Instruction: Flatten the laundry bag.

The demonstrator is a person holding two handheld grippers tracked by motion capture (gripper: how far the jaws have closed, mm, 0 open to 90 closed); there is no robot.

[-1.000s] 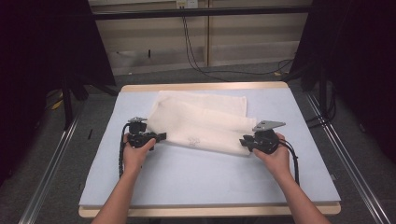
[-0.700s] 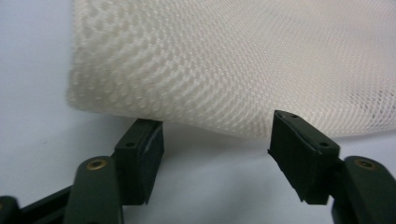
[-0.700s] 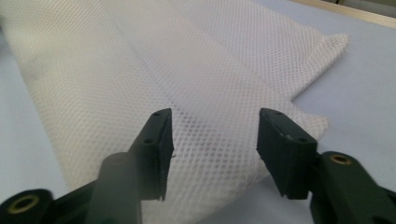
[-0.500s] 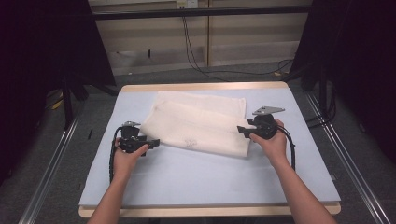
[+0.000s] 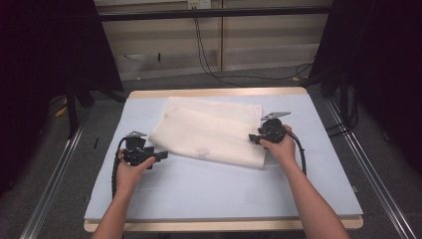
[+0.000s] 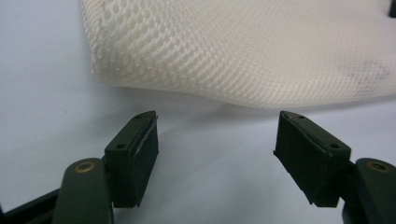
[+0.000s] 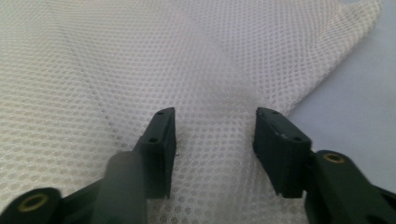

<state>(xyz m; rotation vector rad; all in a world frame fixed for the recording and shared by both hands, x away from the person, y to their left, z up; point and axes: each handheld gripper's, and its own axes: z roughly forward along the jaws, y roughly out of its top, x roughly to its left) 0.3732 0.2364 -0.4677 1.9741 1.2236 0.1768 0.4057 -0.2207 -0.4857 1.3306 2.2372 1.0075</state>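
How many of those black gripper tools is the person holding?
2. The left gripper sits on the table just off the white mesh cloth's near-left corner; the right gripper is at the cloth's right edge.

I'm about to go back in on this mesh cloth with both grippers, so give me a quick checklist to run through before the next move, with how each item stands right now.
1. Left gripper free of the mesh cloth: ok, fingers apart, cloth edge lies just beyond the tips, bare table between them.
2. Right gripper over the cloth: ok, it sits above the mesh near the right edge.
3. Right gripper gripping: not ok, its jaws have just been closing, but mesh lies flat between the fingers, not pinched.
4. Cloth flat: not ok, it lies folded over, layers overlapping.
5. Cloth fully on the table: ok.
6. Cables clear of the cloth: ok, both trail back by the wrists.
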